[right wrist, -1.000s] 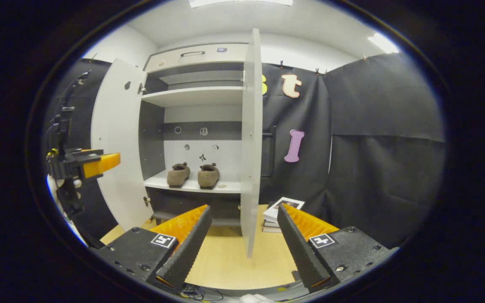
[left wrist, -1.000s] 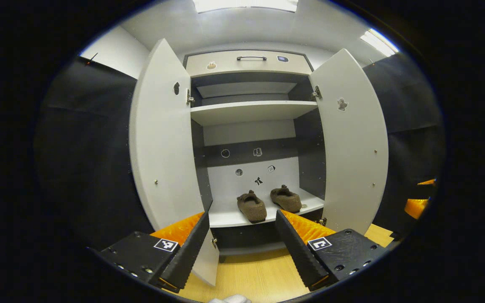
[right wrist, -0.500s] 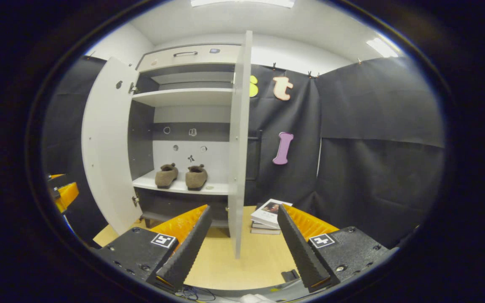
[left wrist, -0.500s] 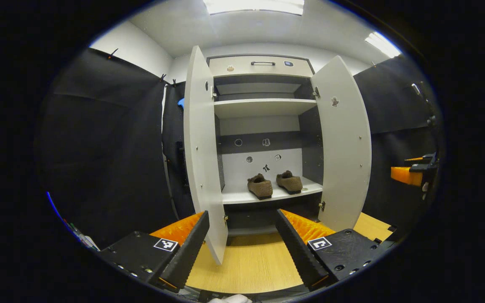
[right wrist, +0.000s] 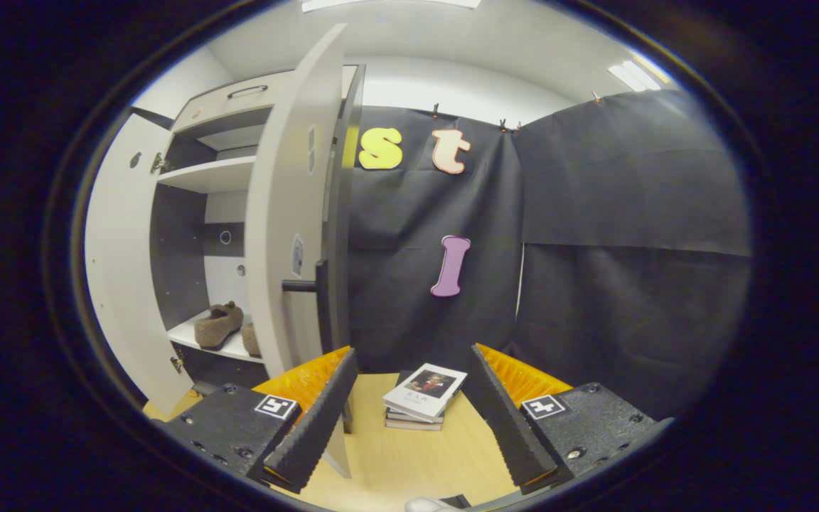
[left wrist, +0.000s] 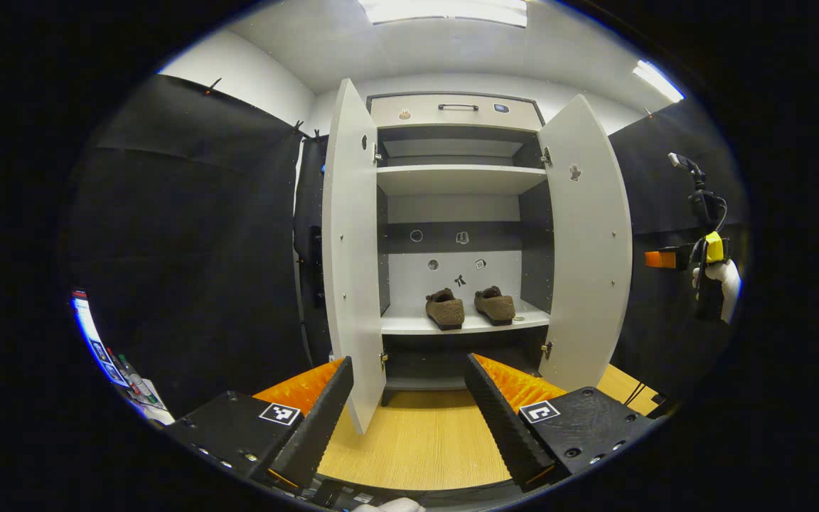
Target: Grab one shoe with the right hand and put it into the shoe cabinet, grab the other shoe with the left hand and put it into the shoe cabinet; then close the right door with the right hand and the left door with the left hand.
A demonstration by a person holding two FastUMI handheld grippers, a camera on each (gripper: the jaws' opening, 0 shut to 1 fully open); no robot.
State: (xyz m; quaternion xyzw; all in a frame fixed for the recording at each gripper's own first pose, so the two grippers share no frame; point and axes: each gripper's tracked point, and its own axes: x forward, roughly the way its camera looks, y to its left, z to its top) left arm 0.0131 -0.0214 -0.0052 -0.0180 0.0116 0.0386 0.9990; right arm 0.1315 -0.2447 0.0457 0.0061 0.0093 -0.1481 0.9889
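Two brown shoes (left wrist: 470, 308) sitting inside the shoe cabinet (left wrist: 458, 178), both doors standing open, left gripper (left wrist: 408, 409) and right gripper (right wrist: 411, 409) hovering spread, stacked books (right wrist: 422, 395) at six o'clock

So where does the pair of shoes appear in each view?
Left gripper view: shoes sit just right of centre, side by side on the lower shelf.
Right gripper view: shoes sit at lower left, one partly behind the right door.
Shared landmark: the drawer handle on top.

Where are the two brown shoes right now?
In the left gripper view, the two brown shoes sit side by side on the lower shelf inside the shoe cabinet, between its two open doors.
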